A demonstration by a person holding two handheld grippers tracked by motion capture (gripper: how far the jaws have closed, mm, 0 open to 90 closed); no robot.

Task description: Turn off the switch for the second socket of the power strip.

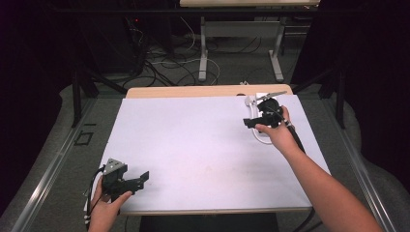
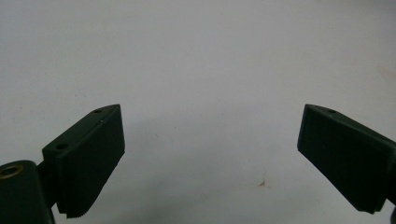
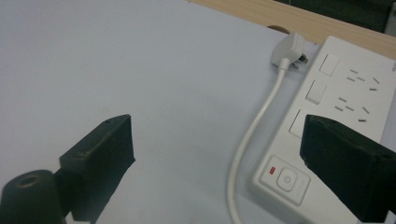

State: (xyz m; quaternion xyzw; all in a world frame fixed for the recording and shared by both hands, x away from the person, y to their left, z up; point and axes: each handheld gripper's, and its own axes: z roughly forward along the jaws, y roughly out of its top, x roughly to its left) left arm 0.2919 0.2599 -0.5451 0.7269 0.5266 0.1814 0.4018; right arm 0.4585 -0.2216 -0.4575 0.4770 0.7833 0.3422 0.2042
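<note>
High view: left tongs (image 1: 138, 180) low at table (image 1: 203, 145) near-left corner, jaws apart, nothing between. Right tongs (image 1: 252, 121) over white power strip (image 1: 261, 139) at far-right; strip mostly hidden by hand, so contact unclear.

Left gripper view: jaws wide over bare white sheet (image 2: 201, 70).

Right gripper view: jaws wide, empty; power strip (image 3: 327, 107) beneath right jaw, white plug (image 3: 289, 51) lying beside strip, cord (image 3: 252, 140) curving alongside.
</note>
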